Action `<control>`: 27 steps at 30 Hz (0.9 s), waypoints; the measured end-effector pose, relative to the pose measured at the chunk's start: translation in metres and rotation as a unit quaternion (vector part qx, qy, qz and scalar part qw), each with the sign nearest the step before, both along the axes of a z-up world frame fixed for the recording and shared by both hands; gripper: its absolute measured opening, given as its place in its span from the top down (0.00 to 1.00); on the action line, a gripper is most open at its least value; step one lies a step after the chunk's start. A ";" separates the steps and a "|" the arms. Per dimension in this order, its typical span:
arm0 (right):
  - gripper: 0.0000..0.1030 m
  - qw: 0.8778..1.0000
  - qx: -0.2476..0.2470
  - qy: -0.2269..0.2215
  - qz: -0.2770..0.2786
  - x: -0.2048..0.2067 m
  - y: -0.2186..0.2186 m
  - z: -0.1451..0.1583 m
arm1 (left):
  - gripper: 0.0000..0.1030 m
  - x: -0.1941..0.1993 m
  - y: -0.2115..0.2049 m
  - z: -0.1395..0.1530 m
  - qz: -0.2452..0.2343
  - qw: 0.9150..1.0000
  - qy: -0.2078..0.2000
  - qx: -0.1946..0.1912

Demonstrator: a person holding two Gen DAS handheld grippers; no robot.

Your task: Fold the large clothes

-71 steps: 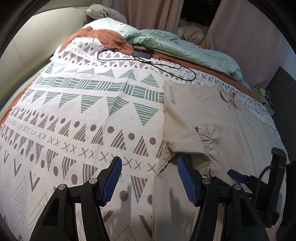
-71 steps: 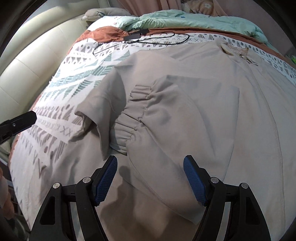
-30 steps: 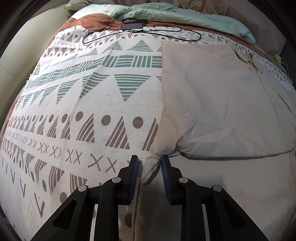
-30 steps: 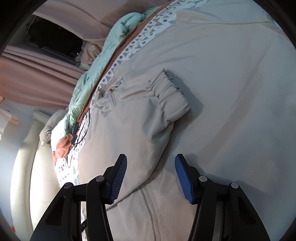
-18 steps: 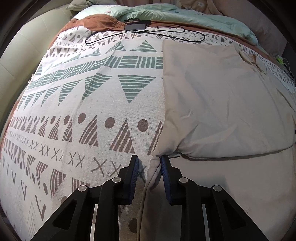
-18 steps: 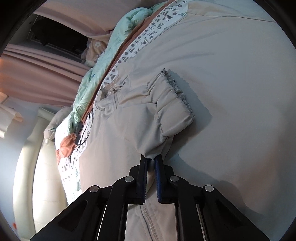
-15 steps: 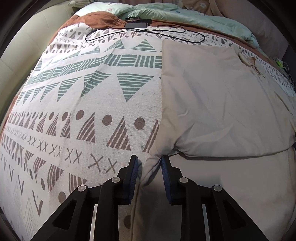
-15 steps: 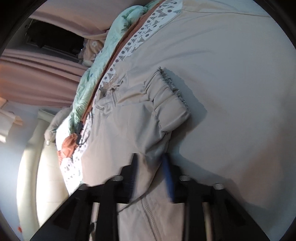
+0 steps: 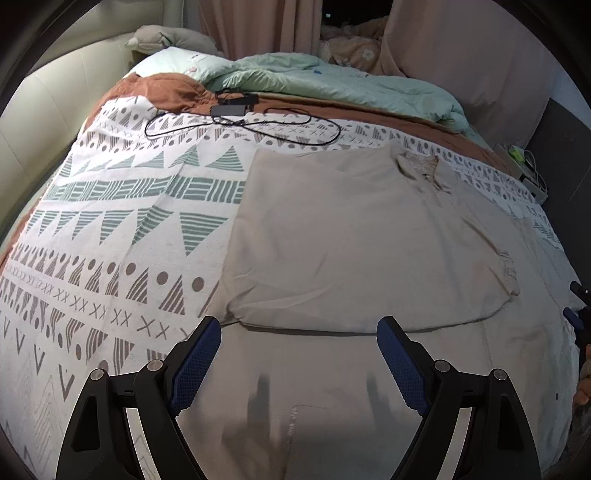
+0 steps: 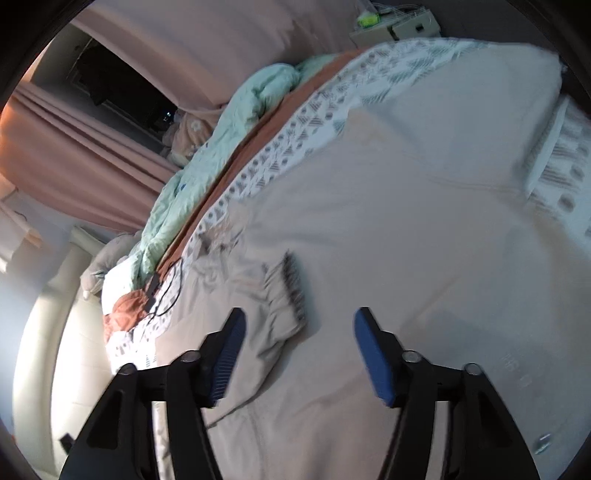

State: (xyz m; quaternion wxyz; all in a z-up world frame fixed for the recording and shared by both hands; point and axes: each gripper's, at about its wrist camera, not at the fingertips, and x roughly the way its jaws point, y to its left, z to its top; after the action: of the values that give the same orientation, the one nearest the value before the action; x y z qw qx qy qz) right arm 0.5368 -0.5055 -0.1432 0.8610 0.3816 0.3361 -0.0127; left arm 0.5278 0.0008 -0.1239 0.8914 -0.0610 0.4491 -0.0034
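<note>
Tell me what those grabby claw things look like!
Both the left gripper and the right gripper are made of black angular plastic arms with small round silver bolts at the joints. Each has two fingers lined with ridged blue pads. No cables, labels or sleeves are visible on them.

A patterned bedspread (image 9: pixel 122 206) with green triangles, brown dots and crosses covers the bed. At its far edge lies a rumpled brown blanket (image 9: pixel 166 90), and beyond that a pale green duvet (image 9: pixel 332 83) is bunched along the far side. A black charger brick (image 9: pixel 229 109) sits on the bedspread's far edge, its black cable (image 9: pixel 258 129) looped loosely across the pattern. A grey pillow (image 9: pixel 166 38) rests past the blanket, against the cream padded headboard (image 9: pixel 48 99). Pink curtains (image 9: pixel 258 26) hang behind the duvet. A power strip (image 10: pixel 399 27) sits off the bedspread's far corner.
</note>
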 end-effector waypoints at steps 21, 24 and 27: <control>0.29 0.994 -0.034 0.024 -0.102 -0.024 -0.179 -0.026 | 0.19 0.037 -0.202 -0.035 -0.148 0.989 0.014 0.000; 0.29 0.993 -0.031 0.029 -0.111 -0.022 -0.195 -0.033 | 0.25 0.048 -0.231 -0.048 -0.172 0.985 0.024 0.008; 0.29 0.992 -0.031 0.036 -0.119 -0.020 -0.210 -0.042 | 0.37 0.058 -0.256 -0.064 -0.194 0.980 0.034 0.022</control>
State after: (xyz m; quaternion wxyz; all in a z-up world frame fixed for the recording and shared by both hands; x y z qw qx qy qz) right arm 0.5170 -0.7160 -0.1848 0.8519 0.3917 0.3185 -0.1392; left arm 0.5858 -0.2547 -0.1874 0.8591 0.0473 0.4825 -0.1641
